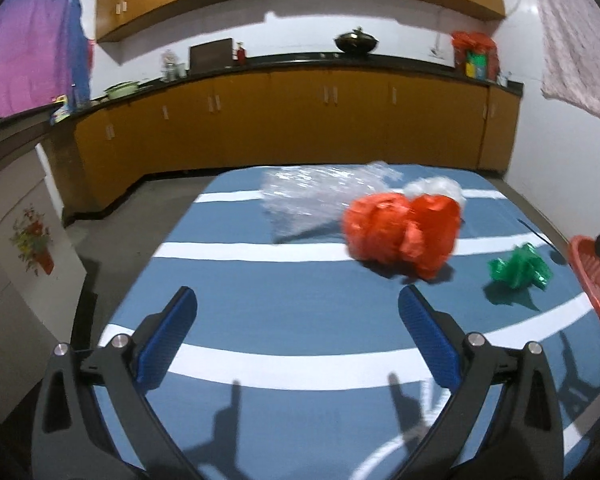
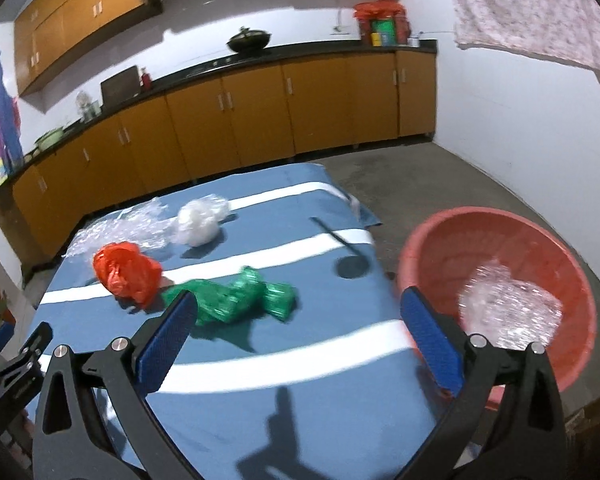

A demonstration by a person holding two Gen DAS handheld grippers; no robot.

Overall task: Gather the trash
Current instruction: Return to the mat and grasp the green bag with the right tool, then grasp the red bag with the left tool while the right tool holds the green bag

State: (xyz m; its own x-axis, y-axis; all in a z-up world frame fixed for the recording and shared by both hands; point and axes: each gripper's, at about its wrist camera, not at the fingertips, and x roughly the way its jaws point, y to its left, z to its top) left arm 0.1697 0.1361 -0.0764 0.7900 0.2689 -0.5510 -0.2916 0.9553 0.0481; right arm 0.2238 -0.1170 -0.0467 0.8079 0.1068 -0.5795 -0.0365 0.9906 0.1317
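Note:
Crumpled trash lies on a blue table with white stripes (image 1: 260,312) (image 2: 340,360): an orange plastic bag (image 1: 404,232) (image 2: 126,272), a green foil wrapper (image 1: 518,268) (image 2: 236,300), a clear plastic sheet (image 1: 312,196) (image 2: 124,228) and a white plastic wad (image 1: 436,188) (image 2: 200,222). A red basin (image 2: 496,248) (image 1: 596,280) sits on the floor to the table's right, with clear crumpled plastic (image 2: 508,308) inside. My left gripper (image 1: 298,300) hovers open over the table, short of the orange bag. My right gripper (image 2: 296,304) is open, the green wrapper just past its left finger. Nothing is held.
Yellow-brown kitchen cabinets (image 1: 300,120) under a dark counter run along the far wall, with a wok (image 1: 356,42) and red bags (image 1: 474,54) on top. Grey floor (image 2: 420,180) surrounds the table. Cloths hang at both sides. A white cabinet (image 1: 16,260) stands left of the table.

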